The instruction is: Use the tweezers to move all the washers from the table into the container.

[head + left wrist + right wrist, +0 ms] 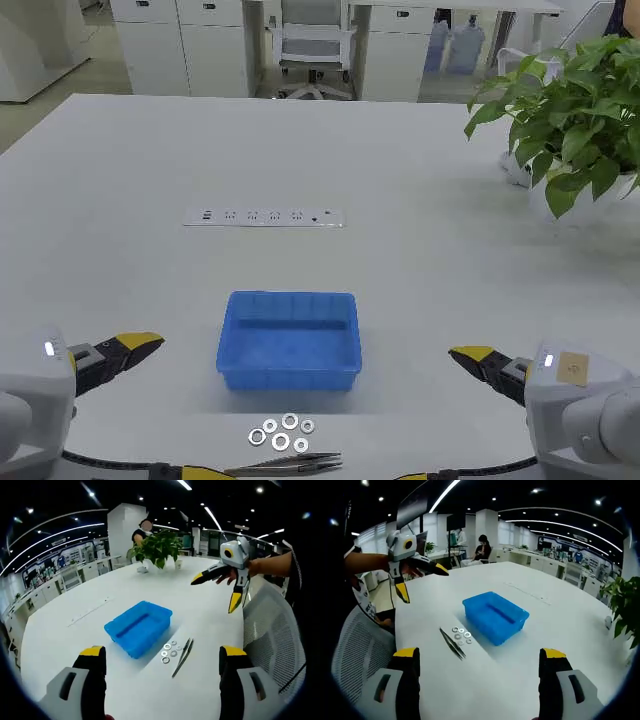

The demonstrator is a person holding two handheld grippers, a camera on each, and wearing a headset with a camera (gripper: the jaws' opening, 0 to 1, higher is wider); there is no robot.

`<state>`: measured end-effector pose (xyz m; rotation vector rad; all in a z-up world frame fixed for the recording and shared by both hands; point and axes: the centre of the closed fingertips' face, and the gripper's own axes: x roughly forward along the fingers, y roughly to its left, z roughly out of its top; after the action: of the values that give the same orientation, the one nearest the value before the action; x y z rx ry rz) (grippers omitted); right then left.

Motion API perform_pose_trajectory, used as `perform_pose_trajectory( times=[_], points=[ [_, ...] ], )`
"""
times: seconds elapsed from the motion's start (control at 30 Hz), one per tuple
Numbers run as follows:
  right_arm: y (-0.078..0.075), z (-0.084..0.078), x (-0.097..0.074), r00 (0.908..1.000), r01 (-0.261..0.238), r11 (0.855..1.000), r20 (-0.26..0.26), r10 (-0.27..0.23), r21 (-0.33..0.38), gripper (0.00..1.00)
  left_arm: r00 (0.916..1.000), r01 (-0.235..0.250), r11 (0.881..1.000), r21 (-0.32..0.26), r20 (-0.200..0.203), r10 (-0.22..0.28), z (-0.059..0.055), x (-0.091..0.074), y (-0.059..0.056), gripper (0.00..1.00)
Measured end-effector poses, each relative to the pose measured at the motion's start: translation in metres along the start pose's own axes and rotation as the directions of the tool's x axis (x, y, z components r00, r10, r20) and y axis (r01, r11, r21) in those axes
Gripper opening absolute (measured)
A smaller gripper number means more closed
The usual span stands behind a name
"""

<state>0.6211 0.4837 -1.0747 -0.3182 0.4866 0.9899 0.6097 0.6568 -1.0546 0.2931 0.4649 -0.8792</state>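
Washers (pixel 281 433) and tweezers (pixel 285 463) are seen on counter (pixel 130 150) between left gripper (pixel 162 651) and right gripper (pixel 480 652), both jaws spread; container (pixel 288 340) beyond.

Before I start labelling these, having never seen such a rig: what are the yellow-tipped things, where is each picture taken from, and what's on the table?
No robot: a person holds a two-jaw gripper in each hand. The head view comes from a headset camera; each round view comes from a camera riding on one gripper, looking along its jaws. The left gripper and right gripper are both open, holding nothing. On the white table sits a blue container, seemingly empty, with a few washers and tweezers lying in front of it, nearer the person. Farther off are a power strip and a potted plant.
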Motion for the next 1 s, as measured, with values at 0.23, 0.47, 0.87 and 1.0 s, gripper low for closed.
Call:
perform_pose_trajectory(
  times=[0.23, 0.47, 0.87, 1.0],
  points=[
    [0.0003, 0.0004, 0.0001, 1.0000, -0.003, 1.000, 0.001, 0.003, -0.004, 1.00, 1.0000, 0.001, 1.000, 0.002, 0.001, -0.001, 0.0007, -0.0004, -0.0007, 1.00],
    [-0.0003, 0.0007, -0.0001, 1.0000, -0.002, 1.000, 0.001, 0.002, -0.006, 1.00, 1.0000, 0.004, 1.000, 0.003, -0.001, -0.004, 0.0008, -0.0003, -0.0023, 1.00],
    [-0.0025, 0.0016, -0.0016, 1.0000, 0.004, 1.000, 0.003, -0.003, -0.011, 1.00, 0.9998, 0.016, 1.000, 0.018, -0.008, -0.016, 0.0018, 0.0025, -0.0041, 1.00],
    [-0.0025, 0.0018, -0.0016, 1.0000, 0.003, 1.000, 0.002, -0.003, -0.014, 1.00, 0.9998, 0.016, 1.000, 0.021, -0.007, -0.016, 0.0028, 0.0033, -0.0037, 1.00]
  ],
)
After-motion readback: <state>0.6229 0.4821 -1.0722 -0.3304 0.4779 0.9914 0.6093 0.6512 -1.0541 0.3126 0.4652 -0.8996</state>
